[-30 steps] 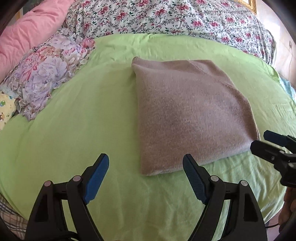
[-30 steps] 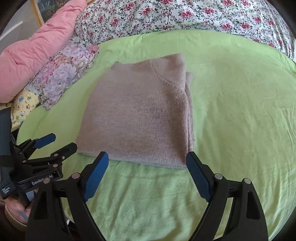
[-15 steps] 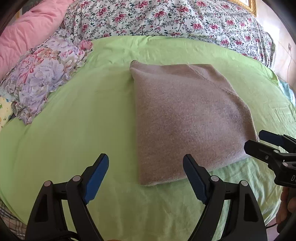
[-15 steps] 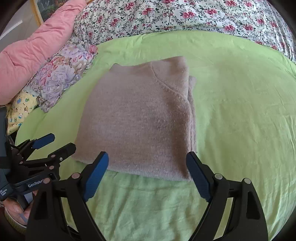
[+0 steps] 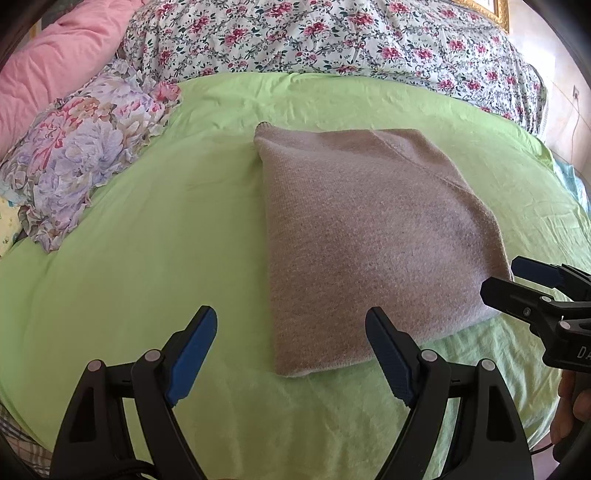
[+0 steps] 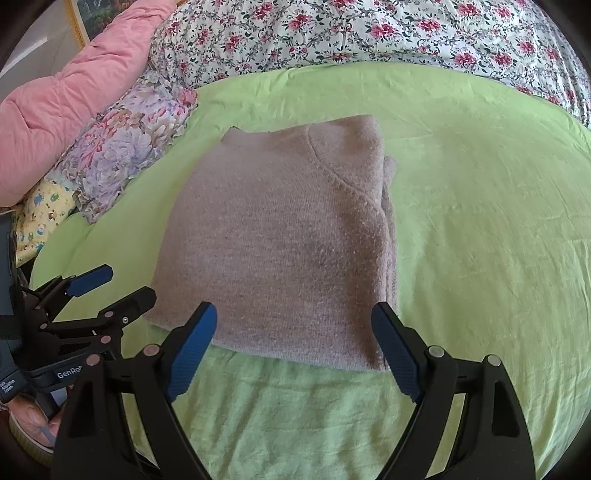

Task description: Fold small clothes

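Note:
A folded grey-brown knit sweater [image 5: 369, 240] lies flat on the green bedsheet [image 5: 147, 258]; it also shows in the right wrist view [image 6: 280, 240]. My left gripper [image 5: 291, 354] is open and empty, at the sweater's near left corner. My right gripper [image 6: 295, 350] is open and empty, straddling the sweater's near edge. The right gripper shows in the left wrist view [image 5: 517, 284] by the sweater's near right corner. The left gripper shows in the right wrist view [image 6: 110, 288] by the near left corner.
A flowered pillow [image 5: 81, 155] and a pink quilt [image 5: 55, 66] lie at the left. A rose-print cover [image 5: 332, 33] runs along the far side of the bed. A yellow printed cloth [image 6: 40, 210] sits at the left bed edge.
Both grippers have moved forward toward the sweater, whose near edge now sits lower in both views. Both stay open.

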Available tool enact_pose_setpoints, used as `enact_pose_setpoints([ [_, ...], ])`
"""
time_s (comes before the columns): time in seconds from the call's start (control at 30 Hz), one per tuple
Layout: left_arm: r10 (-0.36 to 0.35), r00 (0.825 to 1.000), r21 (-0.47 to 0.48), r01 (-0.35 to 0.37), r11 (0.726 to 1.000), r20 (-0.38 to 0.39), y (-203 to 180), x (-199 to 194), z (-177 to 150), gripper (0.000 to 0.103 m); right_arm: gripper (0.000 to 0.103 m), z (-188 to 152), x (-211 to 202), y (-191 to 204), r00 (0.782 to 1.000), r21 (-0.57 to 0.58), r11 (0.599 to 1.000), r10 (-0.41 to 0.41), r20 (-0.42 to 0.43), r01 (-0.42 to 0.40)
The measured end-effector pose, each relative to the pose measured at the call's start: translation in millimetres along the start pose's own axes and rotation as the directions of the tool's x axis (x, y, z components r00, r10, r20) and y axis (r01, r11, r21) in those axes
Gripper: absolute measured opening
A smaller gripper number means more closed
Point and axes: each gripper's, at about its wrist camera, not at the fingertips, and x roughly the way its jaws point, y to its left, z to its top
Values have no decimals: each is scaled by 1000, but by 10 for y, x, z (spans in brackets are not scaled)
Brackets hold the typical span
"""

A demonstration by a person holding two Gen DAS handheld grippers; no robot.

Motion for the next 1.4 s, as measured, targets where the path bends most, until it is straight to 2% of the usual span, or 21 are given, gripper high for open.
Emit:
enact_pose_setpoints([
  [1.4, -22, 999, 7, 22, 1000, 26, -44, -62, 37, 83, 86, 0, -55, -9, 1000, 1, 1000, 9, 14, -9],
])
